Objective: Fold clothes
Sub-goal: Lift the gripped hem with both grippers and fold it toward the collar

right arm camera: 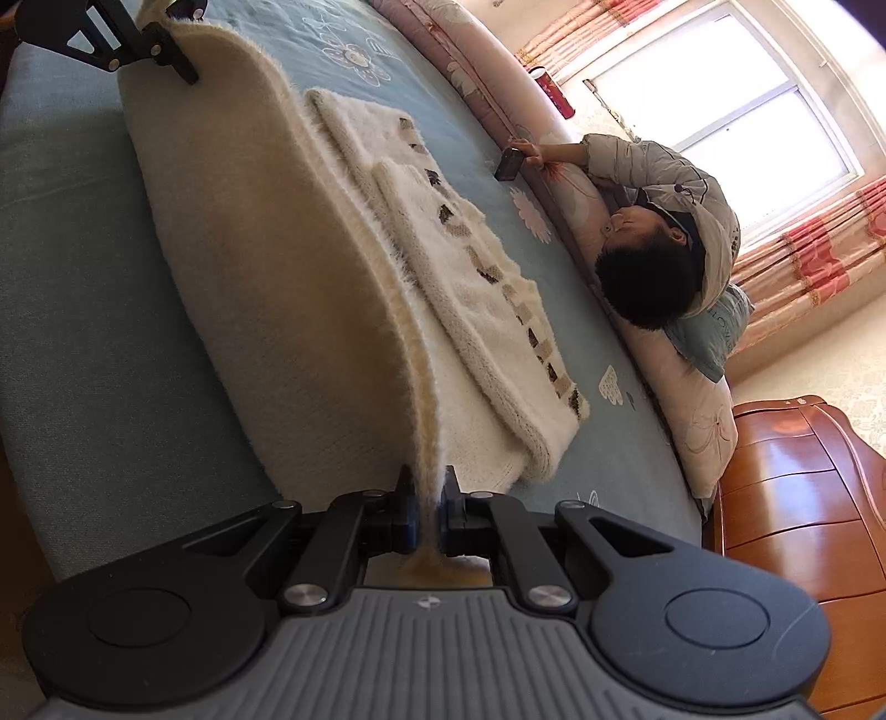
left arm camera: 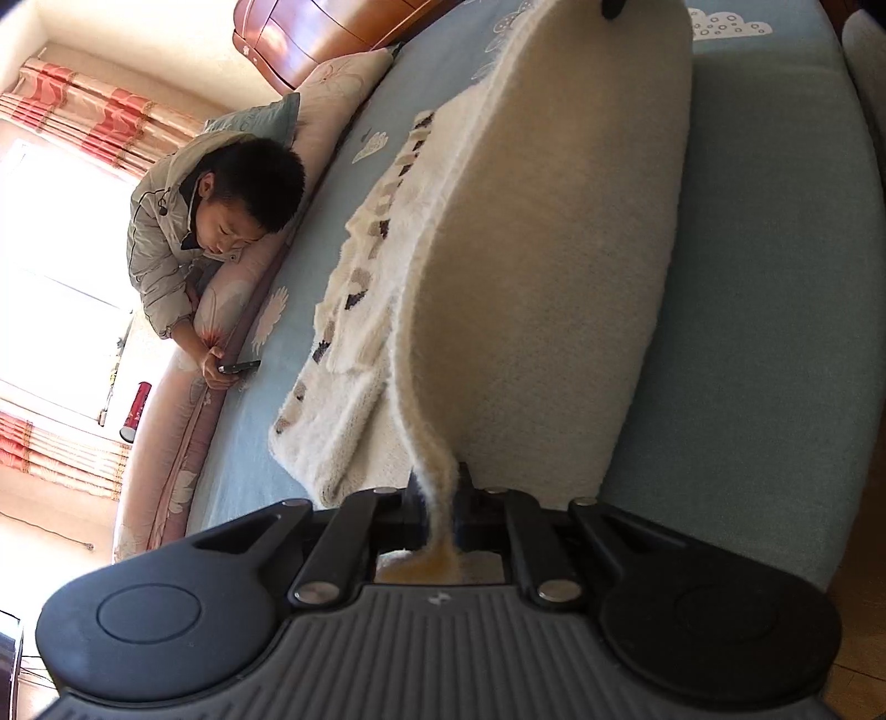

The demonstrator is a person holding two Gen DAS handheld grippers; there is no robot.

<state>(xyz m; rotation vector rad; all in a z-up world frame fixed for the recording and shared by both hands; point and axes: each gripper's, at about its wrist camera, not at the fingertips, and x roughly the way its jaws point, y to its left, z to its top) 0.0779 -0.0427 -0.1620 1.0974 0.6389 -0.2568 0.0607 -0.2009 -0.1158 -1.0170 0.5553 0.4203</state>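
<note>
A fluffy cream sweater (left arm camera: 542, 266) with brown and grey patches lies on a light blue bed (left arm camera: 775, 277). Its near hem is lifted off the bed and arches over the rest of the garment. My left gripper (left arm camera: 437, 498) is shut on one corner of that hem. My right gripper (right arm camera: 429, 498) is shut on the other corner, and the sweater (right arm camera: 266, 277) stretches from it to the left gripper (right arm camera: 160, 39) at the top left of the right wrist view. A tip of the right gripper (left arm camera: 612, 6) shows at the top edge of the left wrist view. Both sleeves are folded in over the body.
A person (left arm camera: 205, 216) leans over the far padded edge of the bed (right arm camera: 681, 376), holding a phone (right arm camera: 508, 163). A wooden headboard (right arm camera: 803, 498) stands at one end. A red can (right arm camera: 554, 91) sits near the window and curtains (right arm camera: 819, 238).
</note>
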